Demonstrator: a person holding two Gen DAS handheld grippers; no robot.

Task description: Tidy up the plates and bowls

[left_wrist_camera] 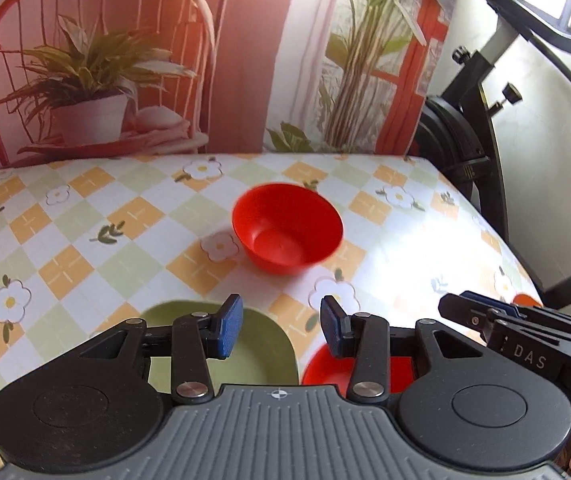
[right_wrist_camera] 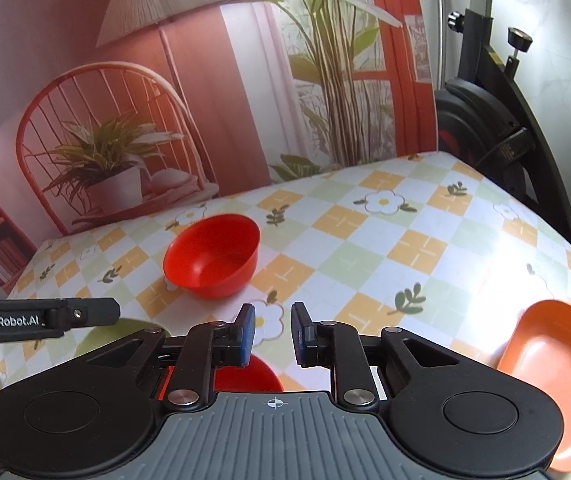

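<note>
Red bowl [left_wrist_camera: 287, 229] upright on the checked, flowered tabletop [left_wrist_camera: 85, 240], near the middle, well ahead of both tools and touched by neither. Left hand-held gripper [left_wrist_camera: 281, 328] raised above the near edge, blue pads [left_wrist_camera: 230, 327] apart, nothing between them. Under its left finger, a green plate [left_wrist_camera: 253, 340] flat on the cloth; under its right finger, a second red dish [left_wrist_camera: 317, 368], mostly hidden, so bowl or plate cannot be told. Green plate and red dish side by side, just apart.

Right hand-held gripper [right_wrist_camera: 273, 334] also above the near edge, jaws parted and empty, aimed toward the red bowl. Same red dish [right_wrist_camera: 261, 374] partly visible beneath its left finger. Orange plate [right_wrist_camera: 553, 380] at the far right, near the tabletop's edge, well apart from the bowl. Printed backdrop [right_wrist_camera: 165, 100] with chair and plant standing behind the tabletop; black exercise-bike frame [right_wrist_camera: 497, 92] beside it on the right.
</note>
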